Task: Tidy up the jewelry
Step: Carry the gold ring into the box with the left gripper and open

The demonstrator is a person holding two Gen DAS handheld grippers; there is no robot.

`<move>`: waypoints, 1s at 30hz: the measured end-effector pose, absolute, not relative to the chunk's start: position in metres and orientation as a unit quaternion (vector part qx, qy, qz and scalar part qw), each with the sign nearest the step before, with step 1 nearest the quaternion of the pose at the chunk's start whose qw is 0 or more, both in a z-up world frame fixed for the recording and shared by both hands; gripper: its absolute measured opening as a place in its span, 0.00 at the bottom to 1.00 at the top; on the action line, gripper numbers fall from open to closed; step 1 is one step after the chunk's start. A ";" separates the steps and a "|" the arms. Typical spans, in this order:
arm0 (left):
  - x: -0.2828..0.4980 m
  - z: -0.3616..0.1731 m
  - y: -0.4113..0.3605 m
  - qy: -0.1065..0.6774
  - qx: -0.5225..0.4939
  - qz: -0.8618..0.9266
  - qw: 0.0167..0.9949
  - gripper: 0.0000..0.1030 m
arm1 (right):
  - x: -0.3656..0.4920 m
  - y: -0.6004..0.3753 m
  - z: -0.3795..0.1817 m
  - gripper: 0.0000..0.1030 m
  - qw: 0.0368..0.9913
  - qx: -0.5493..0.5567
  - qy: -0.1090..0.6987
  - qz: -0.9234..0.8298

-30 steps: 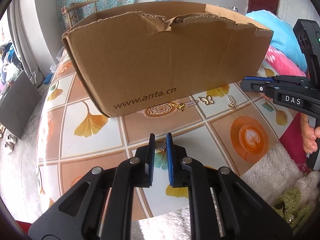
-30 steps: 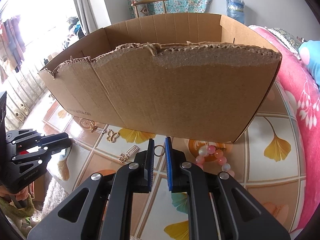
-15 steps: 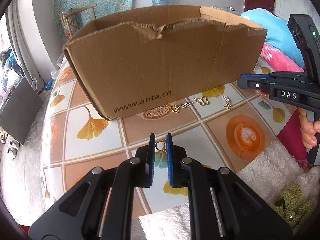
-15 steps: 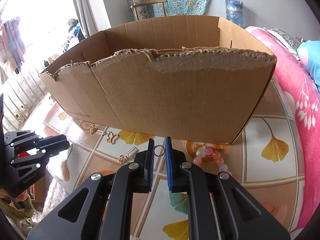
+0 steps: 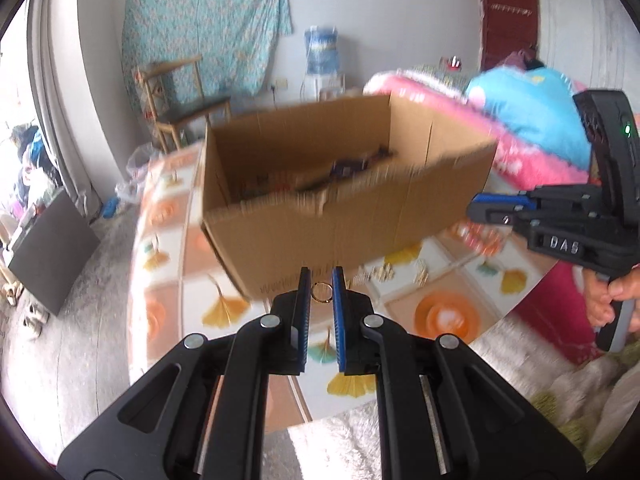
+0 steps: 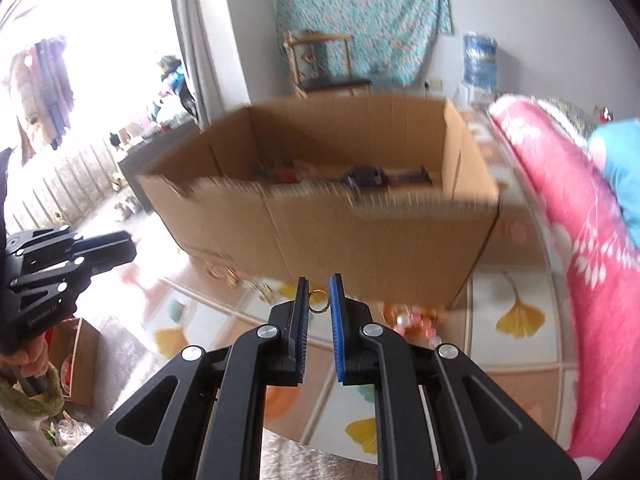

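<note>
Jewelry, two gold rings: one ring [image 5: 321, 293] sits pinched between the pads of the left gripper [image 5: 321, 294], near the tips; a second ring [image 6: 318, 301] sits the same way in the right gripper [image 6: 319, 300]. Both pairs of jaws stand narrow, closed on the ring with only its width between them.

Cardboard box [image 5: 344, 200]: ahead of both grippers, open top in view, dark blurred contents inside.

Loose gold pieces [image 5: 384, 274]: on the tiled tabletop [image 5: 440, 312], just ahead and right of the left gripper, at the foot of the box. Pink bead bracelet [image 6: 412, 322]: just right of the right gripper's tips.

Change from a second ago: both grippers have risen, each with its ring lifted clear of the tabletop; the box's inside now shows over its torn near wall.
</note>
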State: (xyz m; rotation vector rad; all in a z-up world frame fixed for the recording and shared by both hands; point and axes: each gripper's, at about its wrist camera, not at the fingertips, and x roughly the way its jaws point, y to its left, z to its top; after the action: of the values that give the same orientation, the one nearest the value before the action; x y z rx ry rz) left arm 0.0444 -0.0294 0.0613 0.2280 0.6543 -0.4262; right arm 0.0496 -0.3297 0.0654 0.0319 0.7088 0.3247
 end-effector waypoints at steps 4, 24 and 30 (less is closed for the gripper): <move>0.050 0.102 -0.031 0.275 0.110 -0.228 0.927 0.09 | 0.057 -0.324 0.108 0.11 0.933 0.002 0.299 0.199; 0.288 0.031 -0.085 0.579 0.140 -0.251 0.763 0.09 | 0.295 -0.267 0.029 0.11 0.735 -0.004 0.628 0.256; 0.289 0.013 -0.095 0.606 0.174 -0.227 0.742 0.13 | 0.304 -0.263 0.015 0.11 0.722 -0.012 0.648 0.242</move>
State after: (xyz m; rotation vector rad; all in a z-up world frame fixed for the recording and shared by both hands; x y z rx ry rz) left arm 0.2886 -0.0951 0.0127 0.3812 1.3291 -0.4965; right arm 0.3040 -0.2627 0.0145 -0.0274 1.4315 0.5337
